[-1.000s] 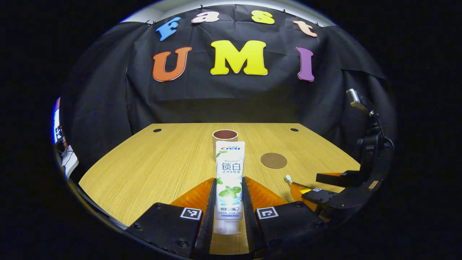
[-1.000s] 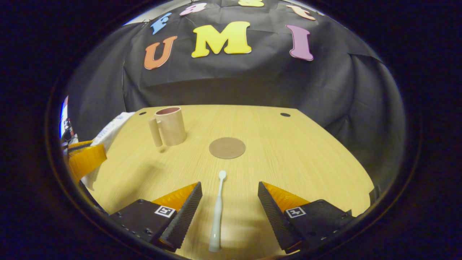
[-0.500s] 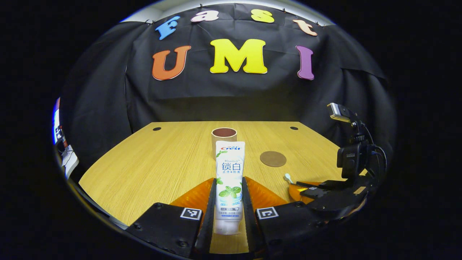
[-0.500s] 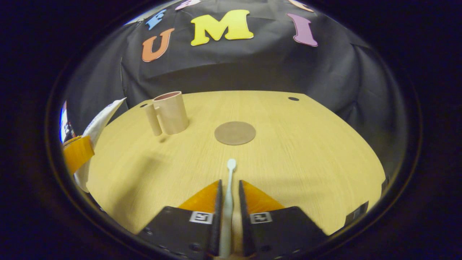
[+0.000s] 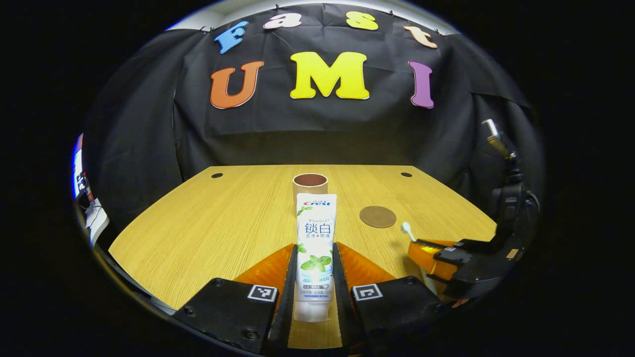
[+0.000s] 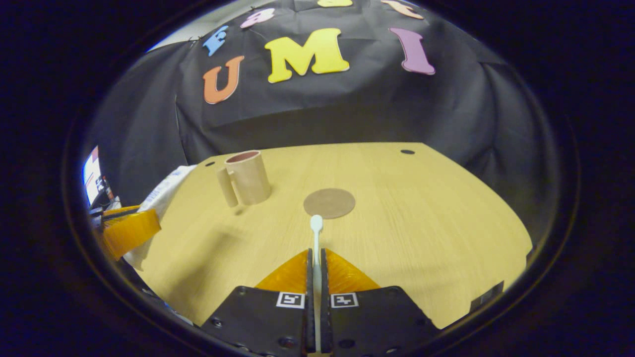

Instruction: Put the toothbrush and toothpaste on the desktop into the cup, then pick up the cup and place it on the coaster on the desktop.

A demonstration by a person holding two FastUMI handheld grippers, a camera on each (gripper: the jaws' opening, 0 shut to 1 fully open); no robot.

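Cup (image 6: pixel 248 177) on desktop (image 6: pixel 421 223), coaster (image 6: pixel 329 203) right of it, apart.

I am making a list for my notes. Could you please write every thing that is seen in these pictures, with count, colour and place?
toothpaste: 1, white tube, held in the left gripper
toothbrush: 1, white, held in the right gripper
cup: 1, beige with handle, empty, on the desktop
coaster: 1, brown round, right of the cup
desktop: 1, light wood
left gripper: 1, shut on the toothpaste
right gripper: 1, shut on the toothbrush
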